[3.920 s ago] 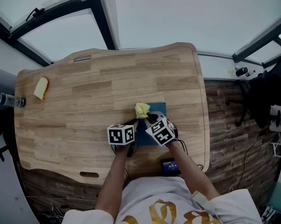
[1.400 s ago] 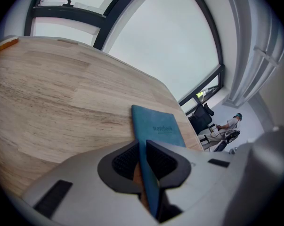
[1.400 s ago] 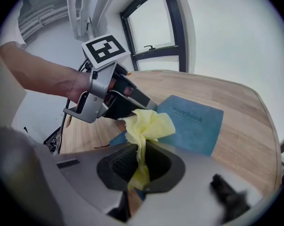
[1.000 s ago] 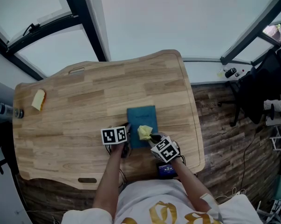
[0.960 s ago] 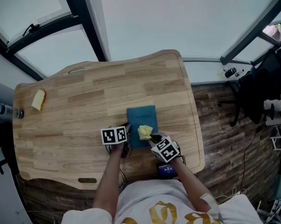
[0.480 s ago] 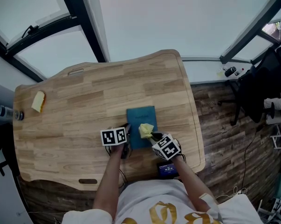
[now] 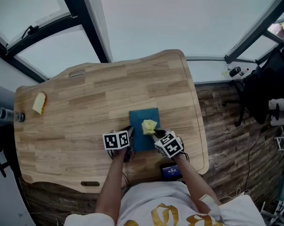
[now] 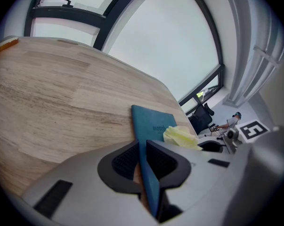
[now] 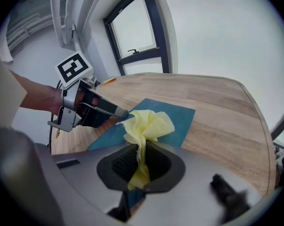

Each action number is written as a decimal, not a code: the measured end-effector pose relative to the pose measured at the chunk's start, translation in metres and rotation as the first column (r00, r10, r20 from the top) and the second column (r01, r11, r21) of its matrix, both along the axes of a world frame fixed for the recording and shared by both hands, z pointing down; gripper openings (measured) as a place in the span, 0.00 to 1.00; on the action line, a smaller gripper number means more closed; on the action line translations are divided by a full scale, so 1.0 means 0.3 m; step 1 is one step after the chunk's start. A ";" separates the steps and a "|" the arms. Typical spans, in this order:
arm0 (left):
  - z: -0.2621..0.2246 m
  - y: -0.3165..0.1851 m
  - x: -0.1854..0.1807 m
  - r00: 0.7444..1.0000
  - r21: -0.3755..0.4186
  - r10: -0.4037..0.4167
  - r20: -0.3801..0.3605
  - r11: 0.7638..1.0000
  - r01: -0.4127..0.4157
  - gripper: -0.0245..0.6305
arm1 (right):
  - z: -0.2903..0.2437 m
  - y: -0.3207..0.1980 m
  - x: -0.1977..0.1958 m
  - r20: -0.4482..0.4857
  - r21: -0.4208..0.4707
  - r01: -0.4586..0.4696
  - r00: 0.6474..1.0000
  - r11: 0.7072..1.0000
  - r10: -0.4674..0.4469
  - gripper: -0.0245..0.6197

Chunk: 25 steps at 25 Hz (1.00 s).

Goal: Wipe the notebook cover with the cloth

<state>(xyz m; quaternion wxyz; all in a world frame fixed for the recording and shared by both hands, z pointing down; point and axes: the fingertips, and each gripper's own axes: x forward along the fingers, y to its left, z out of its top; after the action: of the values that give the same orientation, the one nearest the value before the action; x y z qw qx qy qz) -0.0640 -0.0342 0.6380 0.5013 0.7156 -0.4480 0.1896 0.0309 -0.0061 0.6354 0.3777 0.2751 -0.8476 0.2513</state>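
Yellow cloth [image 9: 149, 124] clamped in right gripper [image 9: 141, 165], mid-wipe; left gripper [image 8: 142, 166] pinches notebook [image 7: 144, 117] edge, probably steadying; sweep onward next.

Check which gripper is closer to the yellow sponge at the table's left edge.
Left. The left gripper, shut on the notebook's edge, sits right of the sponge; the right gripper, holding the cloth, is farther right.

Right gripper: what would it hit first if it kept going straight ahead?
Probably the blue notebook cover: the yellow cloth clamped in the right gripper lies bunched over it; depth is unclear.
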 end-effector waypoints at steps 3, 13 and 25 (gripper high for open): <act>0.000 -0.002 0.000 1.000 0.001 0.000 0.000 1.000 0.000 0.13 | 0.005 -0.020 0.001 -0.002 0.005 -0.005 1.000 1.000 0.005 0.10; 0.013 0.007 0.001 1.000 -0.013 -0.002 -0.012 1.000 0.001 0.13 | -0.007 -0.101 0.014 -0.019 0.080 -0.065 0.998 0.995 0.067 0.10; 0.014 0.008 0.000 1.000 -0.011 -0.001 -0.010 1.000 0.001 0.13 | -0.009 -0.132 0.023 -0.018 0.091 -0.130 0.991 0.987 0.132 0.10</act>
<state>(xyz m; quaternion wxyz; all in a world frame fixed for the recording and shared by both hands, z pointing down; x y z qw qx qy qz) -0.0638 -0.0319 0.6423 0.5073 0.7137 -0.4448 0.1883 0.0380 -0.0458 0.6326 0.3578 0.3498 -0.8336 0.2340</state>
